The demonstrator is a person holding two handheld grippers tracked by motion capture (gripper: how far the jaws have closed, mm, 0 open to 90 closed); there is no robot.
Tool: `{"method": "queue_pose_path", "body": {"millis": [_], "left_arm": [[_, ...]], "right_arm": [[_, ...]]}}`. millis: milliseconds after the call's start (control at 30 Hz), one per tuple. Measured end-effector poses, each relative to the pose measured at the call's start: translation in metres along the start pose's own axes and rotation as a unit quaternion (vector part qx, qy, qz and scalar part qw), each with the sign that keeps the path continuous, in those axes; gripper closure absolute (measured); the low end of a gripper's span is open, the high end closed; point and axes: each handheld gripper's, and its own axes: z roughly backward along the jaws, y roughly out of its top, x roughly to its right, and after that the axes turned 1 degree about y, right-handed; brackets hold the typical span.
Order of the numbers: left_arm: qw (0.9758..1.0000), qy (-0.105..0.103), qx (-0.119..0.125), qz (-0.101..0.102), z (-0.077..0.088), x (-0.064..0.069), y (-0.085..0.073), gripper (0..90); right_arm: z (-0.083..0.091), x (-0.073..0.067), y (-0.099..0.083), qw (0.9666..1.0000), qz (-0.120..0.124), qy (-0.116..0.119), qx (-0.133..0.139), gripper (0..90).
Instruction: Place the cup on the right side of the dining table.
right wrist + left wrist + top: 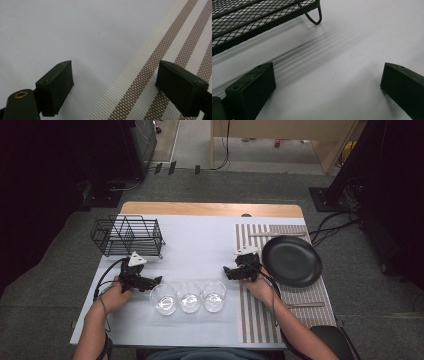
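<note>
Three clear glasses stand in a row near the table's front middle: left point(164, 298), middle point(189, 296), right point(214, 295). My left gripper point(157, 280) rests low on the white table cover just left of the row, jaws pointing right. In the left gripper view it point(328, 82) is open with only bare cover between the jaws. My right gripper point(228, 271) sits just behind and right of the glasses, at the striped placemat's point(257, 315) left edge. In the right gripper view it point(115, 80) is open over that mat edge point(155, 60), holding nothing.
A black wire rack point(127, 236) stands at the back left, its foot and mesh close ahead in the left gripper view point(249, 17). A black plate point(291, 260) lies on the placemat, with a silver utensil behind it point(272, 234) and another at the front right point(305, 305).
</note>
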Motion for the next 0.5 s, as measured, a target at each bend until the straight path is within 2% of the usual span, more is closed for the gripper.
{"method": "queue_pose_path", "body": {"millis": [233,500], "left_arm": [[1.0000,0.000,0.000,0.000,0.0000,0.0000,0.0000,0.0],[1.0000,0.001,0.000,0.000,0.0000,0.0001,0.0000,0.0]], "right_arm": [[0.0005,0.0001,0.0022,0.9999,-0.007,-0.001,-0.007,14.9],[0.0038,0.0024,0.0055,0.9995,-0.027,0.014,-0.013,17.6]]}}
